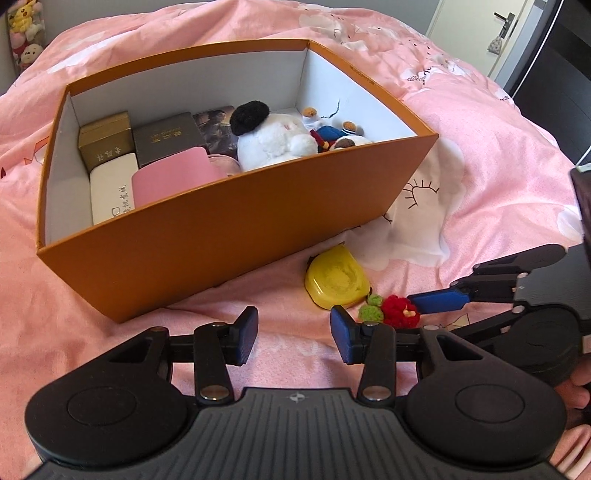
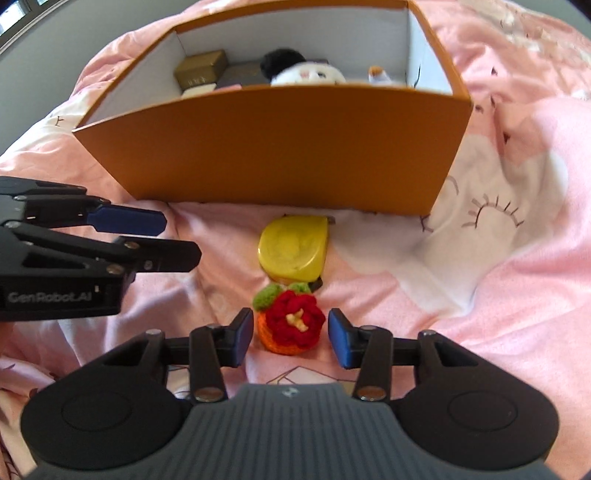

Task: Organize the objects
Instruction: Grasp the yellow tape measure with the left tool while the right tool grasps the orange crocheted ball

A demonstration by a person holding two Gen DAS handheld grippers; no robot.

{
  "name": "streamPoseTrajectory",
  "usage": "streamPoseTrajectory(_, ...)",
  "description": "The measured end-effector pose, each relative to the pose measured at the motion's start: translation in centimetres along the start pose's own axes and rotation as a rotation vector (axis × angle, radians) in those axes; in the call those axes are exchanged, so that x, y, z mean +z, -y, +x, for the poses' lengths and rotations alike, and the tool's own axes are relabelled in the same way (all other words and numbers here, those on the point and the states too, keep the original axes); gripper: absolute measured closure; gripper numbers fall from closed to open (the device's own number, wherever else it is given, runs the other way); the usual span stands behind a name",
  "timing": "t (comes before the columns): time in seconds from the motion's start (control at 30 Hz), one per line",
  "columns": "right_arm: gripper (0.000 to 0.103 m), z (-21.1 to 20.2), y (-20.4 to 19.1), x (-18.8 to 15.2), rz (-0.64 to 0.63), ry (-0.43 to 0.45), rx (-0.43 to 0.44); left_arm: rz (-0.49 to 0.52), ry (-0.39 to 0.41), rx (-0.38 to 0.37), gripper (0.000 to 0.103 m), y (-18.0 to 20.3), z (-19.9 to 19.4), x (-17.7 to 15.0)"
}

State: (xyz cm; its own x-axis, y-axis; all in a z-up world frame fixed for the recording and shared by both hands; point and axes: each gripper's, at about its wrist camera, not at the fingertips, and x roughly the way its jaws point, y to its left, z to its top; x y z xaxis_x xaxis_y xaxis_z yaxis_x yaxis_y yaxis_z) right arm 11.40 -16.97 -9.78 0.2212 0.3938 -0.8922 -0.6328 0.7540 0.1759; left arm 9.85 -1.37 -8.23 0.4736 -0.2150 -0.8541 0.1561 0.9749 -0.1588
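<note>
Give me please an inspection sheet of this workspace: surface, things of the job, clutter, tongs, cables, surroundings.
Surface: pink bedcover, wrinkled, with white cartoon prints.
Job's things: orange box open, holding a gold box, a grey box, a white case, a pink case and a plush toy. Outside, before the box: yellow case and crochet flower, close together.
Clutter: nothing seen.
Tongs: left tongs open, over bare bedcover; right tongs open, fingers on either side of the crochet flower, not closed on it.
Cables: nothing seen.
Surroundings: plush toys at far left; door with handle at far right.
</note>
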Motion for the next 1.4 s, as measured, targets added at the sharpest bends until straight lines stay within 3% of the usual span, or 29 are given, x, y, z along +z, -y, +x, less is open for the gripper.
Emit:
streamPoseTrajectory(0.07,0.057,0.5,0.2,-0.1,0.008,-0.022,0.000,0.003,-0.003,-0.003,0.053,0.1,0.1,0.0)
streamPoseTrajectory(0.1,0.064,0.7,0.3,0.0,0.010,-0.029,0.000,0.005,-0.004,-0.003,0.053,0.2,0.2,0.1)
streamPoseTrajectory(0.23,0.065,0.4,0.3,0.0,0.012,-0.012,0.013,0.001,0.002,-0.023,0.052,0.3,0.3,0.3)
streamPoseTrajectory(0.37,0.065,-0.6,1.1,0.4,0.029,0.018,0.000,-0.016,0.011,-0.059,0.044,0.7,0.8,1.1)
streamPoseTrajectory(0.57,0.068,-2.0,4.3,1.4,0.084,0.075,-0.105,-0.134,-0.063,-0.122,0.041,1.1,3.9,2.8)
streamPoseTrajectory(1.0,0.068,-0.2,6.2,1.4,0.128,0.050,-0.091,-0.238,-0.134,-0.028,0.038,1.9,8.3,3.2)
streamPoseTrajectory(1.4,0.063,0.4,6.5,1.3,0.151,0.028,-0.054,-0.261,-0.129,-0.046,0.042,1.3,8.3,3.0)
